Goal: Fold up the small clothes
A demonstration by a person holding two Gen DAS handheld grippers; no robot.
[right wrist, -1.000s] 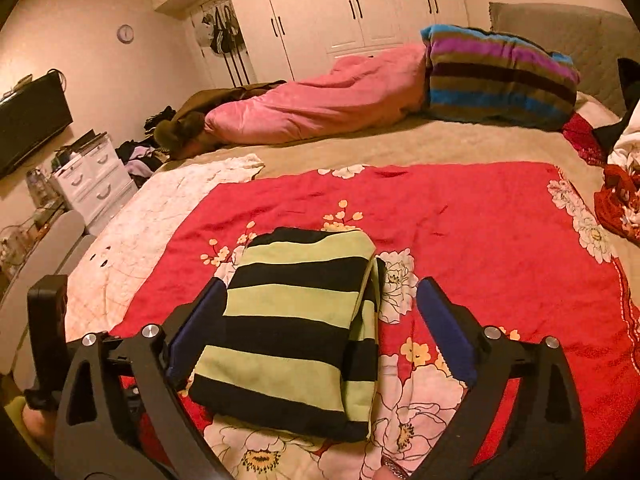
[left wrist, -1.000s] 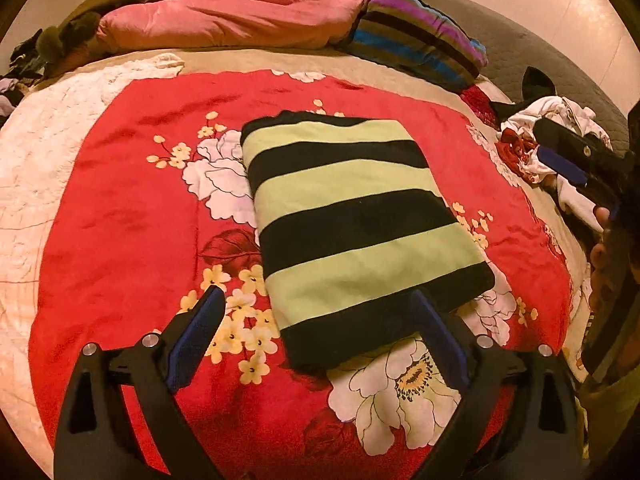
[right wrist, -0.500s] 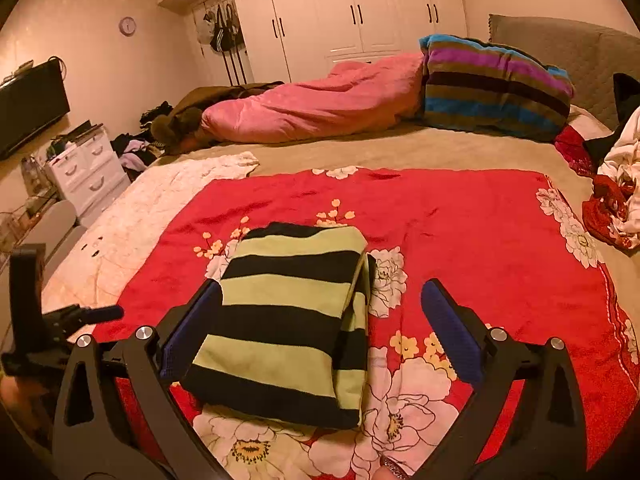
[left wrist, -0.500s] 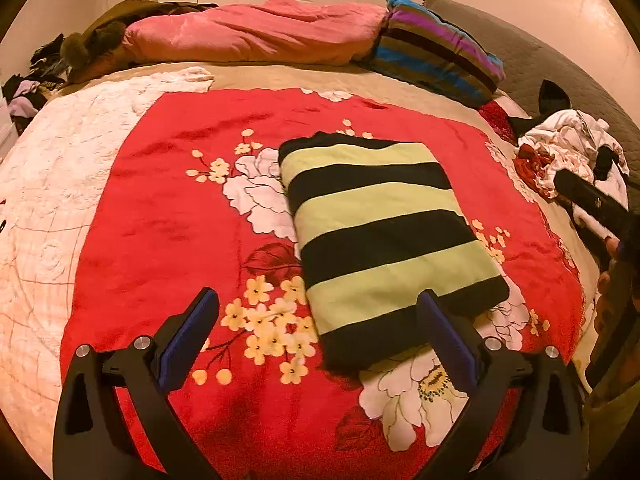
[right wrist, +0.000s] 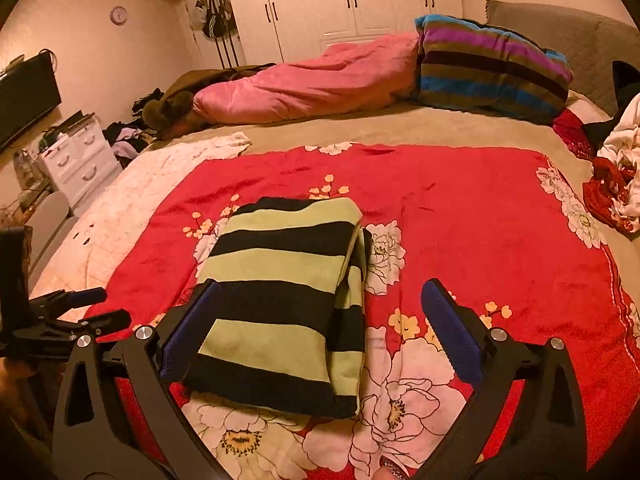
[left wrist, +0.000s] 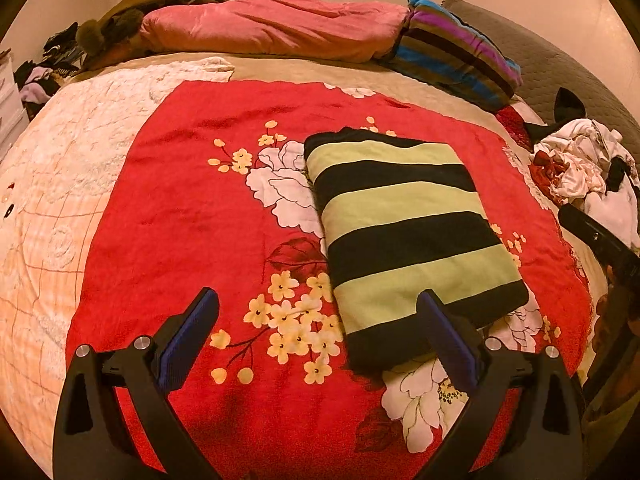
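Note:
A folded garment with black and light green stripes [left wrist: 404, 232] lies flat on the red flowered blanket [left wrist: 192, 216] on the bed. It also shows in the right wrist view [right wrist: 284, 300]. My left gripper [left wrist: 316, 340] is open and empty, held above the blanket at the garment's near left corner. My right gripper [right wrist: 320, 328] is open and empty, held above the garment's near edge. The left gripper also shows at the left edge of the right wrist view [right wrist: 96, 304], open.
A heap of loose white and red clothes [left wrist: 576, 168] lies at the bed's right side. A pink duvet [left wrist: 276, 24] and a striped pillow [left wrist: 456, 48] lie at the far end. White drawers [right wrist: 80, 156] stand left of the bed.
Both grippers have drawn back and up from the folded garment. The left one has shifted left, so the garment now sits further right in its view. The garment has not moved.

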